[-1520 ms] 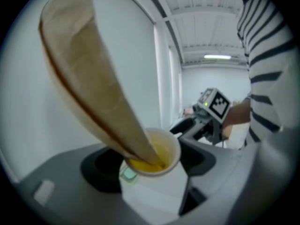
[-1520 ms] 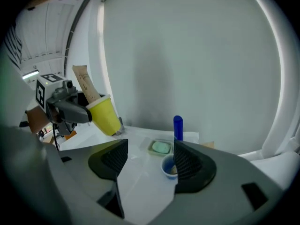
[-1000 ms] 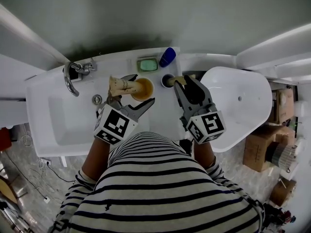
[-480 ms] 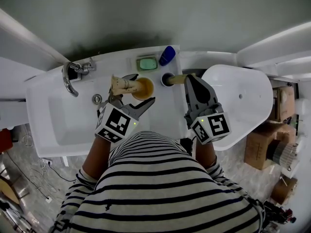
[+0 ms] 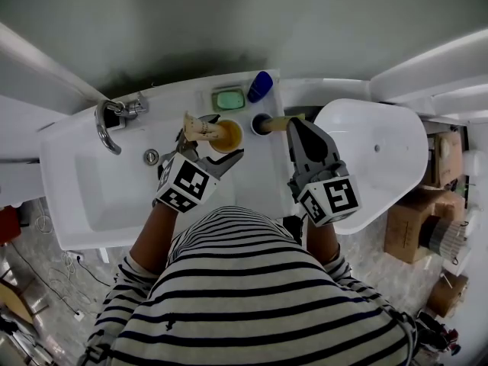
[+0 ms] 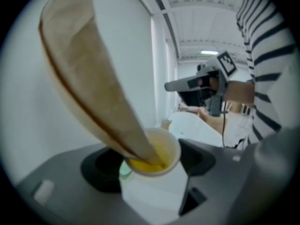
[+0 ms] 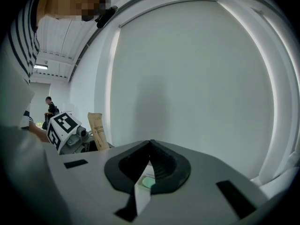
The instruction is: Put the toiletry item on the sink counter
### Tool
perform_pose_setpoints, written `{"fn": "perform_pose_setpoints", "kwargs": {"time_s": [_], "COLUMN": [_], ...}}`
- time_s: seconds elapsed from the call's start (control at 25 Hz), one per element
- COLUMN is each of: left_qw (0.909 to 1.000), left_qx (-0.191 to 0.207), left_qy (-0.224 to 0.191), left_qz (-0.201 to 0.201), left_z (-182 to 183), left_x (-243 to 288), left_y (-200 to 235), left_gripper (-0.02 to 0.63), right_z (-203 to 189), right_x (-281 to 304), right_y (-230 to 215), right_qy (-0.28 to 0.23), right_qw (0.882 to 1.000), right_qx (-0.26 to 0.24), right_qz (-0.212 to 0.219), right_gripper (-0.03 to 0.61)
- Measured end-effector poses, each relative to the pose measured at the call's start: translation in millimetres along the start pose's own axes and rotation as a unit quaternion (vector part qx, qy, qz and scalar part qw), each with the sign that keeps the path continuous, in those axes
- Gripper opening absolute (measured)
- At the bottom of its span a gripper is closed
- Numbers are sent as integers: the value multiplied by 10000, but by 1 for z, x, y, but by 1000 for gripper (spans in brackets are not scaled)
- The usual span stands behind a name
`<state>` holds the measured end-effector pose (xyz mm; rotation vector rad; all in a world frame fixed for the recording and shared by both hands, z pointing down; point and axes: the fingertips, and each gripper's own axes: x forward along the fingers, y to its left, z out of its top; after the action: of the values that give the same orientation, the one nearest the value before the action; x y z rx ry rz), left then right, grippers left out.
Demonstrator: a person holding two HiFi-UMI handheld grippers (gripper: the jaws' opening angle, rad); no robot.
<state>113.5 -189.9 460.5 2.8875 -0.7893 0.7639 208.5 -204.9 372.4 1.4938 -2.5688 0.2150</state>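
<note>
The beige tube [image 5: 200, 129] hangs over the back of the sink counter [image 5: 259, 174], just in front of the green soap dish [image 5: 229, 99], its flat end pointing toward the faucet [image 5: 107, 124]. The left gripper [image 5: 225, 137] is clamped on its yellow cap end. The right gripper [image 5: 293, 122] is beside it over the counter, jaws together with nothing between them.

Glossy white ceramic bench [image 5: 257, 180], shiny chrome metal tap [image 5: 106, 125], matt beige paper-look tube [image 5: 199, 129] with smooth yellowish plastic cap [image 6: 164, 146], glossy blue plastic bottle [image 5: 261, 87], matt grey plastic left gripper [image 5: 223, 137] and right gripper [image 5: 293, 123], soft striped cloth shirt [image 5: 252, 296].
</note>
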Motion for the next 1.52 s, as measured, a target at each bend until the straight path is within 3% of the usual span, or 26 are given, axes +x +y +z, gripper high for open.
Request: {"fn": "perform_pose_setpoints", "kwargs": {"time_s": [0.56, 1.2, 1.52], "left_qw": [9996, 9985, 9985], "left_qx": [115, 64, -42], "left_qy": [180, 138, 193], "left_qz": [-206, -531, -511], "left_z": [-37, -83, -100], "left_x": [48, 95, 110], "left_y": [3, 2, 6], "left_gripper": [367, 367, 367], "right_z": [-9, -16, -21], "right_x": [0, 3, 4], "right_y": [-6, -12, -14], "right_qy": [164, 445, 552], "right_qw": [9998, 9988, 9982], "right_qx": [26, -82, -139], "right_qz": [-103, -170, -182], "right_gripper": [9, 9, 9]}}
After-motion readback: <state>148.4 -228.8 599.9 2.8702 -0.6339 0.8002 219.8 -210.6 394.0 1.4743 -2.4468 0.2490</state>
